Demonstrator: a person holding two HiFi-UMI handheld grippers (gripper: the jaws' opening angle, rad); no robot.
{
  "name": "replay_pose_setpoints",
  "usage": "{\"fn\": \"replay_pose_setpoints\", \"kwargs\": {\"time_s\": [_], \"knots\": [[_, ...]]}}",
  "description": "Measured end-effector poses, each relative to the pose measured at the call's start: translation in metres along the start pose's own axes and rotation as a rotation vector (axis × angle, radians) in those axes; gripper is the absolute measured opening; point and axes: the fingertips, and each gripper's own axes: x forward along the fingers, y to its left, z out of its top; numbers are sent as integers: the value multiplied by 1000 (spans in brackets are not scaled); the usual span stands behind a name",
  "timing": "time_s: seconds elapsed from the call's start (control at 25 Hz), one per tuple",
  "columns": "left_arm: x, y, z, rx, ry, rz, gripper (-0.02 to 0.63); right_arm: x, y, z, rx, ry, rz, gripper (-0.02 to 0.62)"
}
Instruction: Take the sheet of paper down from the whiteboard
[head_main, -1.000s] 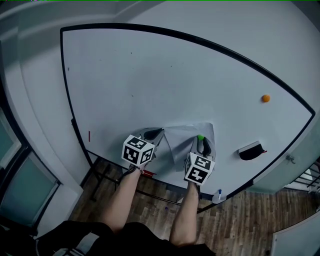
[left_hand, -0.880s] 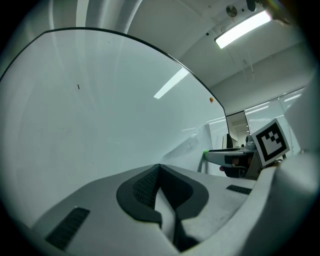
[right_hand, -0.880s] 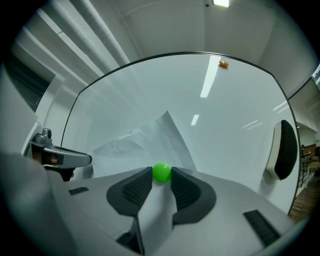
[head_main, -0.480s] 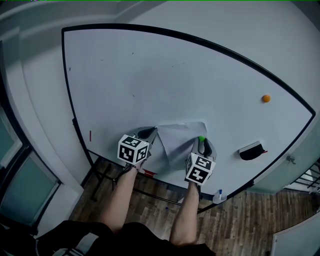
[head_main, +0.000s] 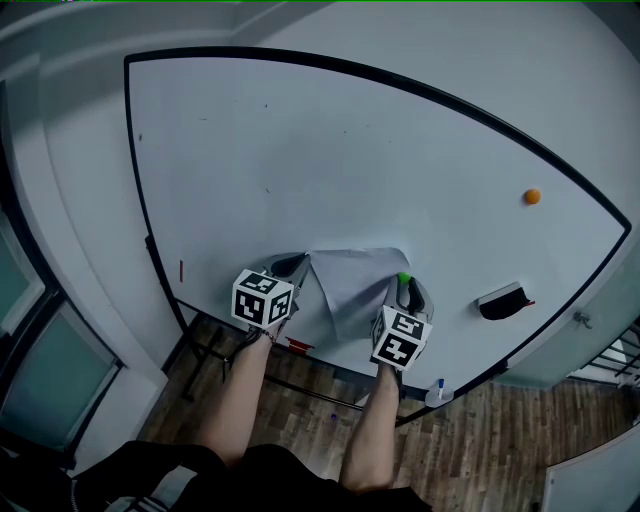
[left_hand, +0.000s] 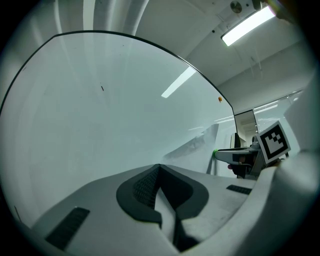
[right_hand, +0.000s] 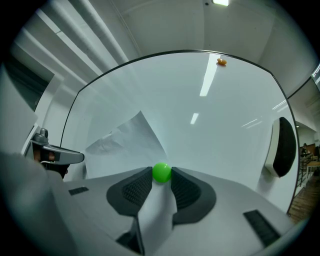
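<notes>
I am standing at a wall-mounted whiteboard (head_main: 350, 150) and holding a claw in each hand, low against the board. The sheet of paper (head_main: 350, 285) is hanging near the board's bottom edge, directly between my two claws. Its upper left part is curling away from the surface and its lower point is drooping towards the tray.

My left claw (head_main: 292, 266) is gripping the sheet of paper at its upper left corner. In the left gripper view its dark pads are pressing together, with a thin white strip of the sheet running between them. The rest of the sheet is stretching away to the right, towards my other claw.

My right claw (head_main: 405, 285) is working at the sheet's upper right corner. Its pads are closing narrowly on a small green magnet (right_hand: 161, 172), which is sitting at the very tips and touching both pads. Paper is also lying in the gap between the pads just below the ball. From there the sheet is spreading up and to the left, creased and partly lifting off the board.

An orange magnet (head_main: 532, 196) is sticking to the board well to the upper right. A black eraser (head_main: 500, 302) is clinging to the board near my right claw, apart from the sheet.
</notes>
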Motion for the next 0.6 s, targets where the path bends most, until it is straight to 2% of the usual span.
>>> {"fn": "replay_pose_setpoints", "kwargs": {"time_s": [0.6], "knots": [[-2, 9, -8, 2, 2, 48, 17, -1, -6, -7, -1, 9, 0, 129]]}}
